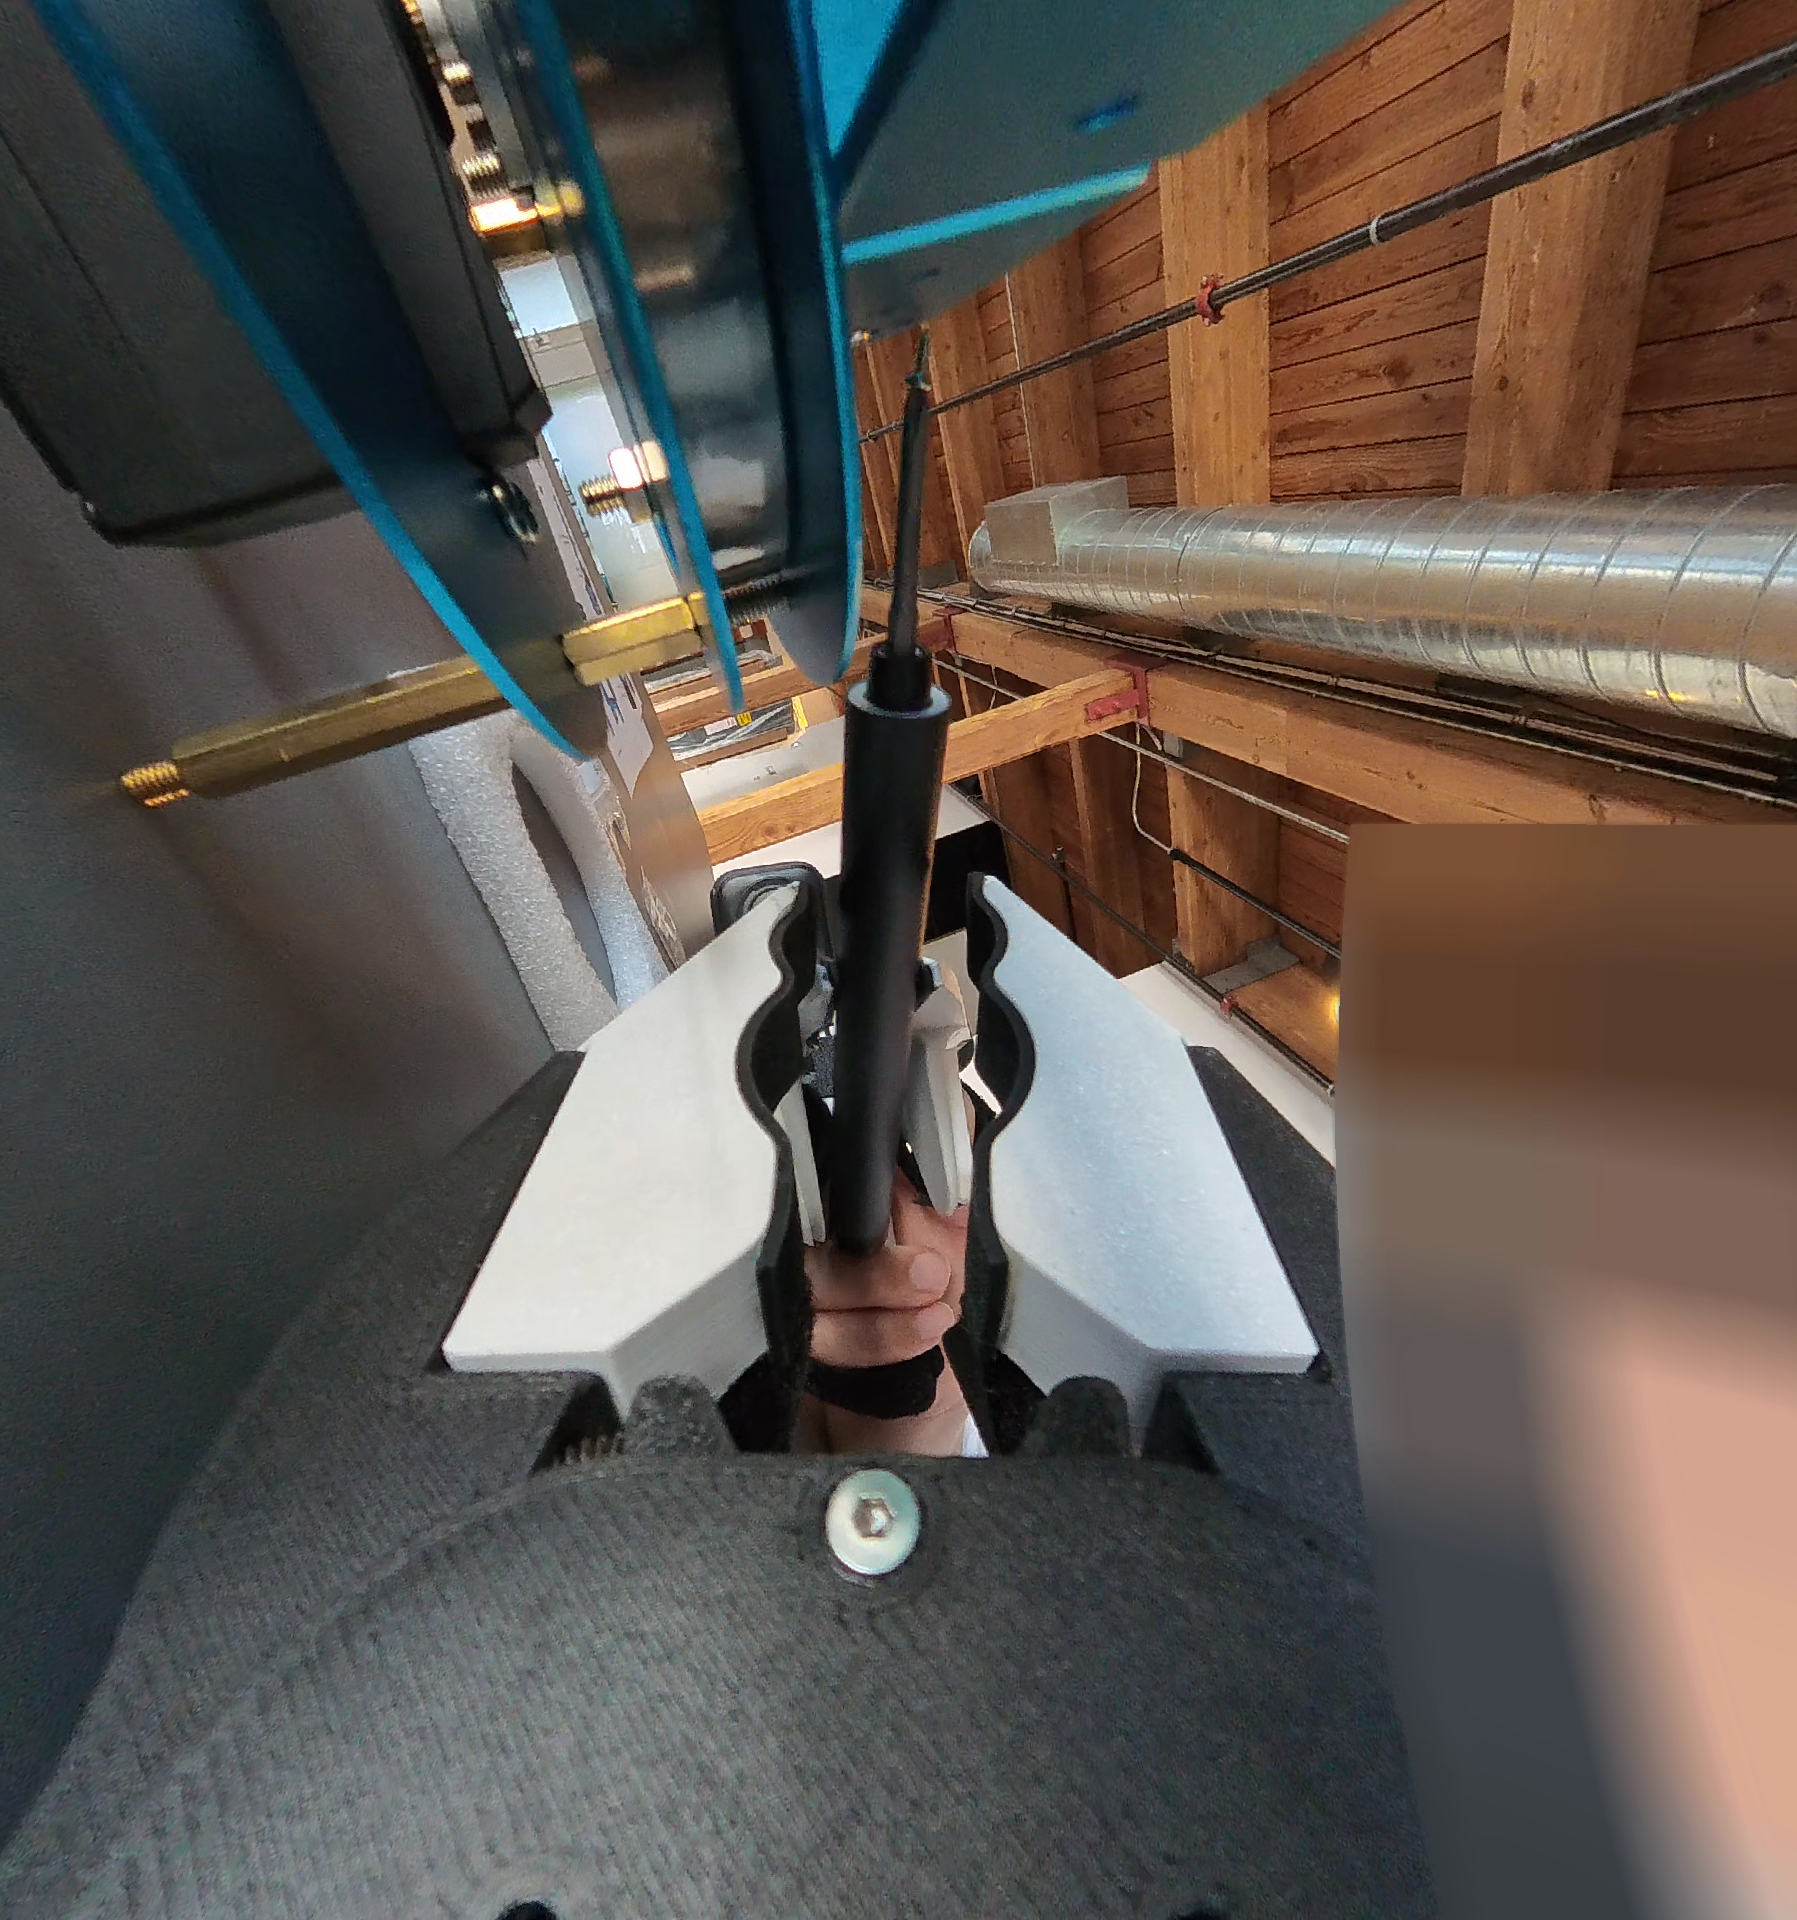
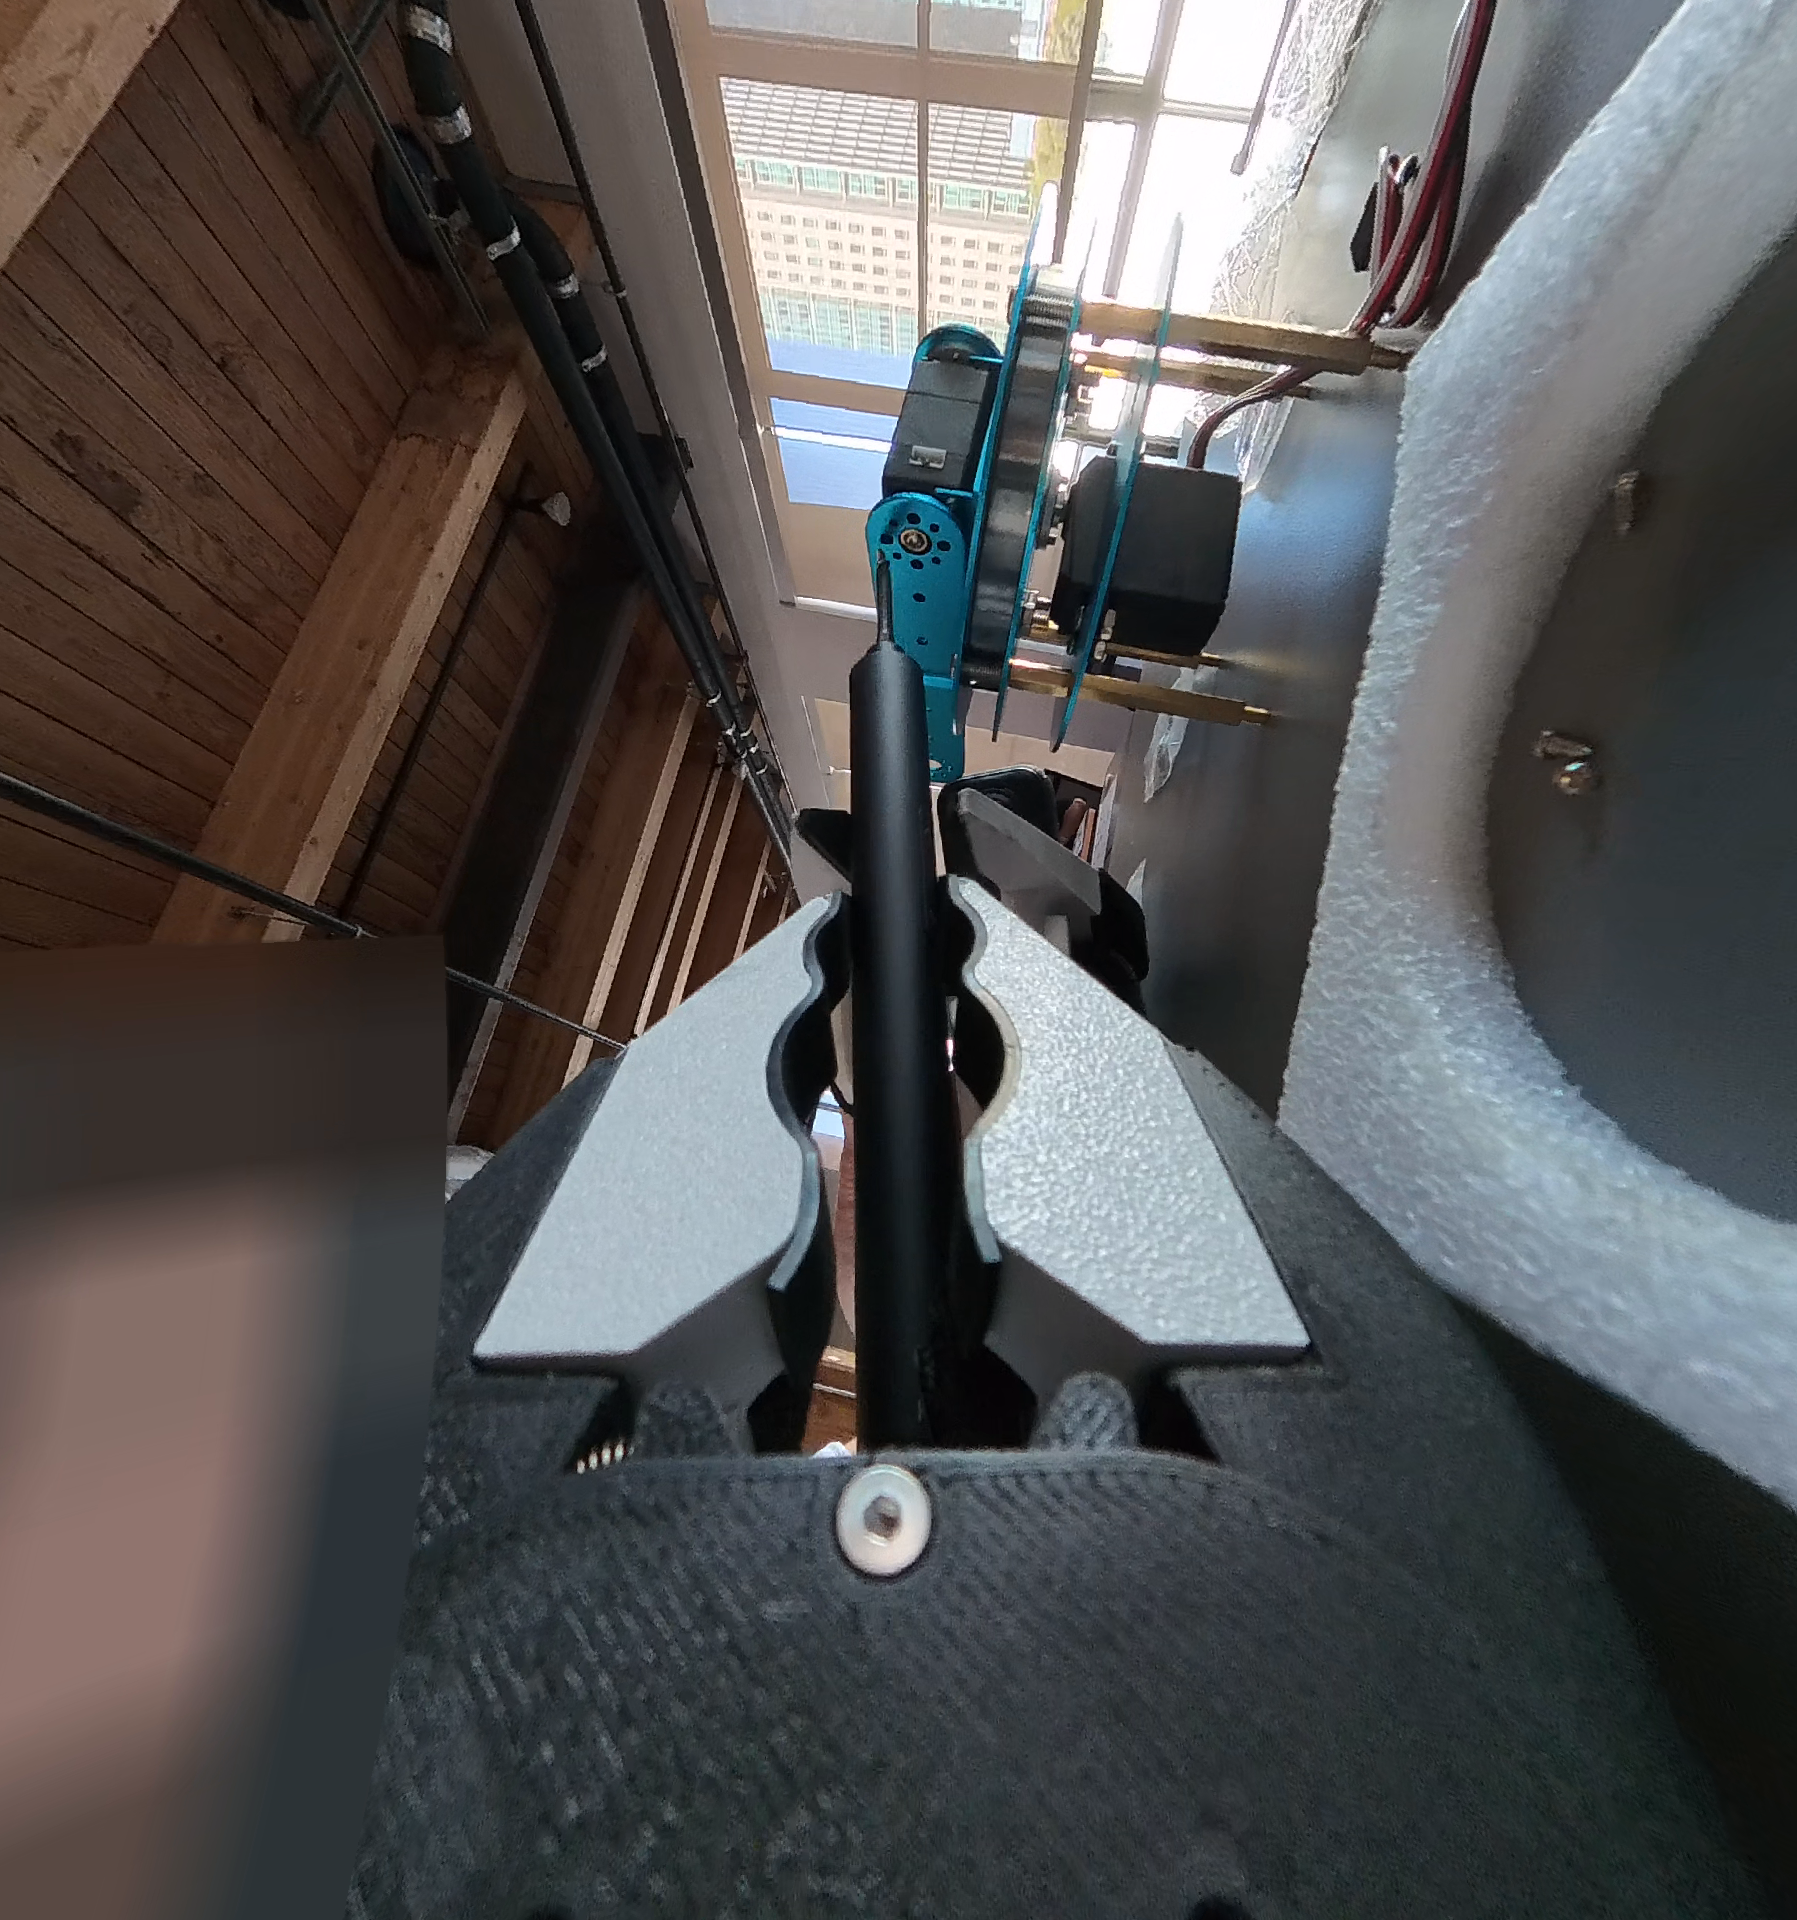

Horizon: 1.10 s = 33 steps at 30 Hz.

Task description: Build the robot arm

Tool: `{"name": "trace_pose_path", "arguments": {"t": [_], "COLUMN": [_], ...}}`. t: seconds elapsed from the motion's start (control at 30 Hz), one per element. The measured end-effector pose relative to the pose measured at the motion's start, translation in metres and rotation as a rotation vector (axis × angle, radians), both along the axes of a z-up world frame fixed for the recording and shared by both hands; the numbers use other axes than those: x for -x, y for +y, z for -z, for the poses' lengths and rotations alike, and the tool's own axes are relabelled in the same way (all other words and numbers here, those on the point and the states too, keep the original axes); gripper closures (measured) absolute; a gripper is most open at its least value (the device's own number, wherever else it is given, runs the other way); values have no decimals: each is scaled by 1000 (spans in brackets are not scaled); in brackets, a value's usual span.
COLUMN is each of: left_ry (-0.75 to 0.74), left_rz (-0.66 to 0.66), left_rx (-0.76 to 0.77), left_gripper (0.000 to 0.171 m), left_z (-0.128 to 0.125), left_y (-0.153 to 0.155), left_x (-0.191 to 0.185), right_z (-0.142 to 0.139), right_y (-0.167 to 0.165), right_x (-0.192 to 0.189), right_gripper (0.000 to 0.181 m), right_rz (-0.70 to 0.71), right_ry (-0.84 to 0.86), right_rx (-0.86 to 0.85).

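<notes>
The left gripper (image 1: 889, 935) is seen with its white fingers spread; a gap is left on both sides of the black screwdriver (image 1: 886, 790) that passes between them, so nothing is clamped by it. Just beyond these fingers the lower end of the handle is flanked closely by the pale fingers of the right gripper (image 2: 894, 920), and a hand (image 1: 878, 1309) with a black strap is glimpsed behind. In the right wrist view the screwdriver is laid along the whole length of that gripper's channel, and it appears to be pinched near the fingertips.

Farther along, the thin bit is pointed at a teal bracket (image 2: 915, 582), with its tip at or just beside a screw hole; contact cannot be confirmed. The bracket is joined to a stack of teal plates (image 1: 520, 488) carried on brass standoffs (image 1: 343, 727), with a black servo body (image 2: 1148, 551) mounted behind. The approach is crowded from one side by a grey panel (image 2: 1278, 790) and a thick white foam ring (image 2: 1413, 935); red, white and black wires (image 2: 1413, 239) are run near its top.

Beyond all this, wooden ceiling boards (image 1: 1393, 343), a silver duct (image 1: 1445, 582) and a window (image 2: 873, 208) are seen.
</notes>
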<state>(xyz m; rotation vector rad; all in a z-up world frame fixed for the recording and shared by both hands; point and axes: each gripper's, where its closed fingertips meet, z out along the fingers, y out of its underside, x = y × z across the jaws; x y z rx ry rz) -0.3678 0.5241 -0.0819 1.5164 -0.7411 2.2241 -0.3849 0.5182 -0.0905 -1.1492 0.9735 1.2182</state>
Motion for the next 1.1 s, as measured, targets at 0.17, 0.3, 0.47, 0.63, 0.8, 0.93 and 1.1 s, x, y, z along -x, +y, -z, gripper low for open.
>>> {"name": "trace_pose_path", "arguments": {"t": [0.17,0.3,0.47,0.63,0.8,0.93,1.1], "left_ry": [-2,-4,-6,-10,-11,-11,-10], "left_rz": [3,2,4,6,9,8,2], "left_rx": [2,4,4,8,8,8,9], "left_gripper": [144,144,144,144,144,144,144], "left_z": [0,-1,-1,-1,-2,-2,-2], "left_y": [0,0,0,0,0,0,0], "left_x": [0,0,1,1,1,2,1], "right_z": [0,1,1,0,0,1,1], "right_y": [0,0,0,0,2,2,3], "right_x": [-1,-1,-2,-4,-3,-3,-1], "right_gripper": [167,167,166,167,167,167,166], "right_rz": [2,2,1,7,2,3,-4], "right_ry": [4,20,27,37,38,43,57], "right_rx": [-3,-6,-11,-18,-16,-15,-18]}}
